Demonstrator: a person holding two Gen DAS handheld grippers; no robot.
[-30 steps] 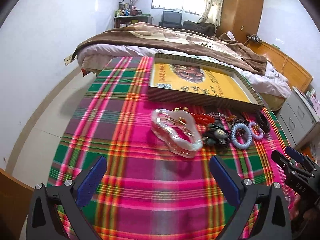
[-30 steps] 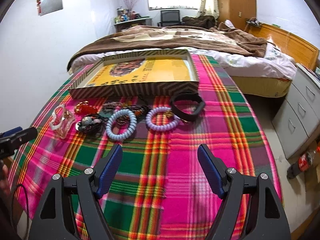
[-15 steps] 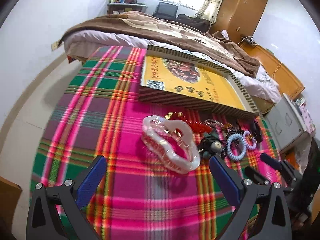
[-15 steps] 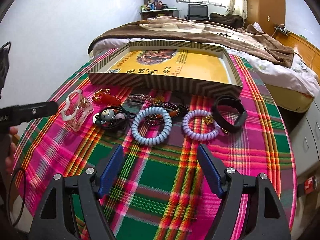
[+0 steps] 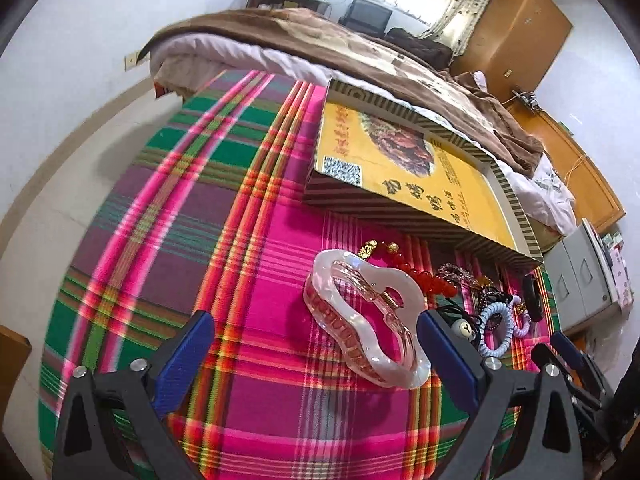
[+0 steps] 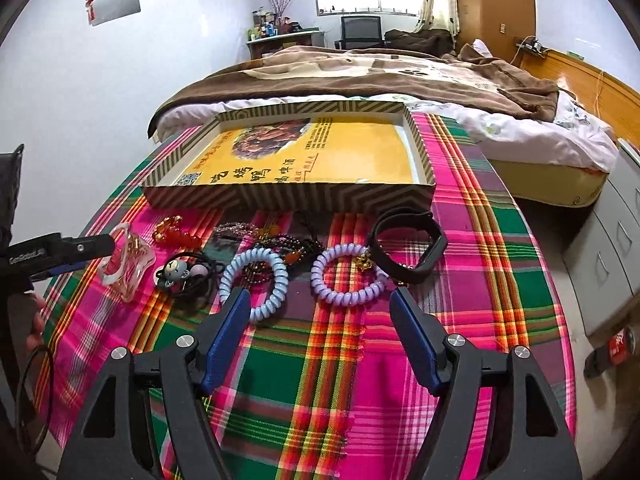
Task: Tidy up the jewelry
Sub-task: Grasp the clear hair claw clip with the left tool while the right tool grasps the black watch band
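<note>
On the plaid tabletop (image 6: 460, 288), my left jaws (image 5: 312, 344) gape before the clear hair claw (image 5: 366, 316); my right jaws (image 6: 320, 316) gape near the purple coil (image 6: 346, 274).

A tray (image 6: 288, 196) is set on the tablecloth (image 6: 320, 380), with the bed (image 6: 360, 76) behind it. Before the tray, a row of pieces is laid out: a hair claw (image 6: 126, 262) at the left end, then a bead bracelet (image 6: 176, 234), a bear hair tie (image 6: 180, 274), a coil hair tie (image 6: 256, 280), a second coil hair tie (image 6: 348, 276) and a band (image 6: 408, 244) at the right end. A tangle of bead strings (image 6: 280, 244) is placed between the row and the tray. A cabinet (image 6: 612, 248) is seen right of the table.
</note>
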